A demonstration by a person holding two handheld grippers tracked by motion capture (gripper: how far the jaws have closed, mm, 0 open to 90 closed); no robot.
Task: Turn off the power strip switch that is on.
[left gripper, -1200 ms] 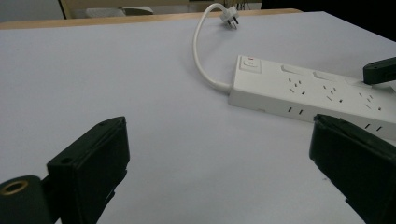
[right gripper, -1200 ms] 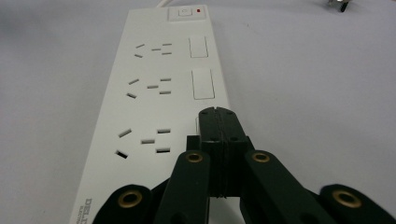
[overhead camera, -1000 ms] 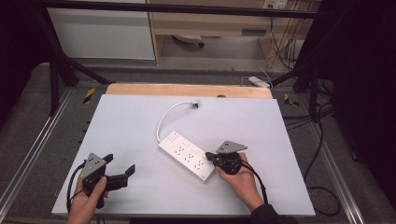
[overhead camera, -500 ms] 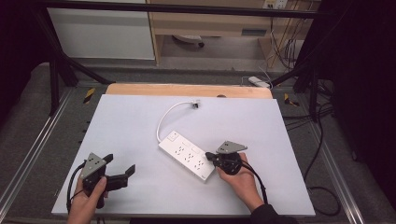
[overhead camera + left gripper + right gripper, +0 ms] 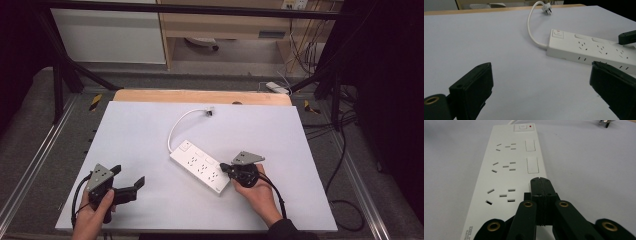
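Observation:
A white power strip (image 5: 200,165) lies slantwise in the middle of the white table, its cord curling back to a plug (image 5: 210,111). My right gripper (image 5: 223,168) is shut, and its joined tips (image 5: 541,185) rest on the strip's nearest rocker switch, beside the three sockets (image 5: 504,167). Two more rocker switches (image 5: 532,165) and the main switch (image 5: 523,127) lie beyond. My left gripper (image 5: 128,175) hovers open near the table's front left corner, well apart from the strip. In the left gripper view its jaws stand wide, with bare table between them and the strip (image 5: 589,50) ahead to the right.
The white table top (image 5: 140,130) ends in a wooden strip (image 5: 200,96) at the far side. Metal frame rails run along both sides. Cables and a white adaptor (image 5: 276,87) lie on the floor at the back right.

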